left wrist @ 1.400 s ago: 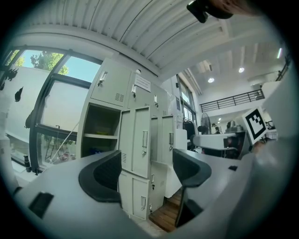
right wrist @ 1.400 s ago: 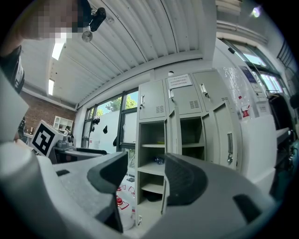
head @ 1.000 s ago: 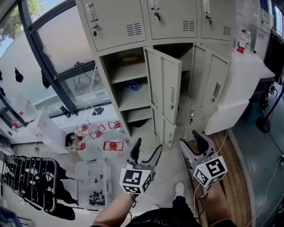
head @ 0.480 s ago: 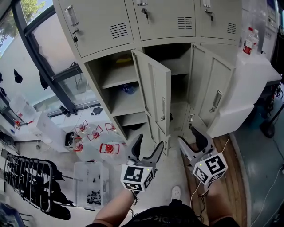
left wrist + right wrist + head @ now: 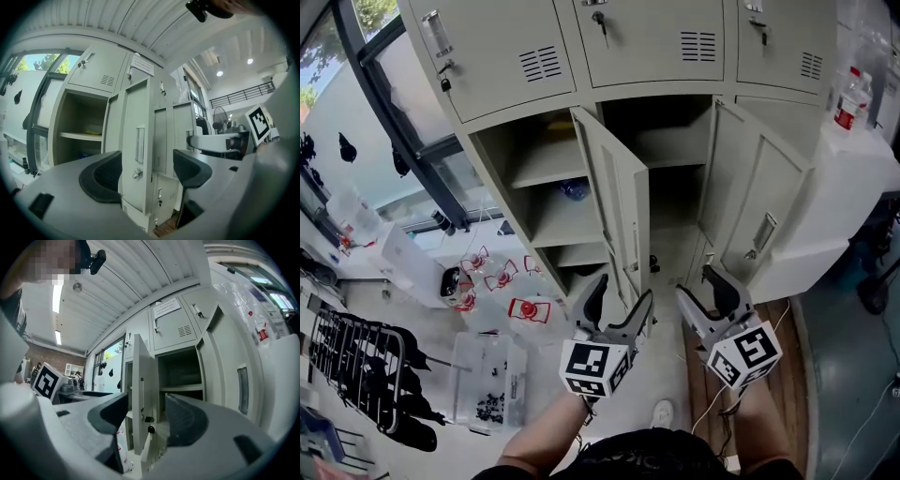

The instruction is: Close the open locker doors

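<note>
Low over the floor (image 5: 670,361), the left gripper (image 5: 619,297) and right gripper (image 5: 701,292) hang side by side, fingers apart. Just beyond, the middle locker door (image 5: 617,197) juts edge-on toward them. The right locker door (image 5: 761,214) stands ajar, with a dark compartment (image 5: 670,178) between them and a window (image 5: 356,112) far left.

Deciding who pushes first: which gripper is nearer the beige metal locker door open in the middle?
Left. The left gripper hovers just in front of the middle locker door's lower edge; the right gripper is farther off to its right.
</note>
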Tool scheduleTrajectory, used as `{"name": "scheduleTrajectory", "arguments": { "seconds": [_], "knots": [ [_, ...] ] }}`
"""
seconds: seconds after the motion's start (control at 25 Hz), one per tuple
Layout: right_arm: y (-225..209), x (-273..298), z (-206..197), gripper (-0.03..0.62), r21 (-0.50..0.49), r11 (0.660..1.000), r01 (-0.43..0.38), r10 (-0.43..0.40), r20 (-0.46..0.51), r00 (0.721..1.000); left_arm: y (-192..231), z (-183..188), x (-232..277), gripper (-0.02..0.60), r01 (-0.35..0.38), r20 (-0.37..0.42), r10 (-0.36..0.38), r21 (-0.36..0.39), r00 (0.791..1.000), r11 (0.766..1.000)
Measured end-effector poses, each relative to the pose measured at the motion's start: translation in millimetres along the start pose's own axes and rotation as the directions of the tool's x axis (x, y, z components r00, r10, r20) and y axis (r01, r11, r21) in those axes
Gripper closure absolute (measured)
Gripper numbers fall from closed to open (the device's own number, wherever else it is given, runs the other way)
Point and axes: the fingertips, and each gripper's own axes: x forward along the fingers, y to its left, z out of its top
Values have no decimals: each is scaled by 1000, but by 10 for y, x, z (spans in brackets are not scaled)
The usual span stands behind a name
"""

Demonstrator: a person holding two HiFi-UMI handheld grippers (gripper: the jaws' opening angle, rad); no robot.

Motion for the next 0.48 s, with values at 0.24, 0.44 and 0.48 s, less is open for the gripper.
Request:
{"name": "scheduleTrajectory", "arguments": {
  "seconds": [0.24,0.44,0.48],
  "knots": [
    [-167,44,23,361,-6,999,-46,46,4,999,-55,46,227,252,-33,12,33,4,999,999],
    [-291,55,4,362,-6,997,-79,79,-2,997,-115,86,424,252,-59,23,59,13,998,998],
    [-320,58,-3,362,-3,997,-82,82,-2,997,-118,90,458,252,-66,23,65,12,998,998]
  ]
}}
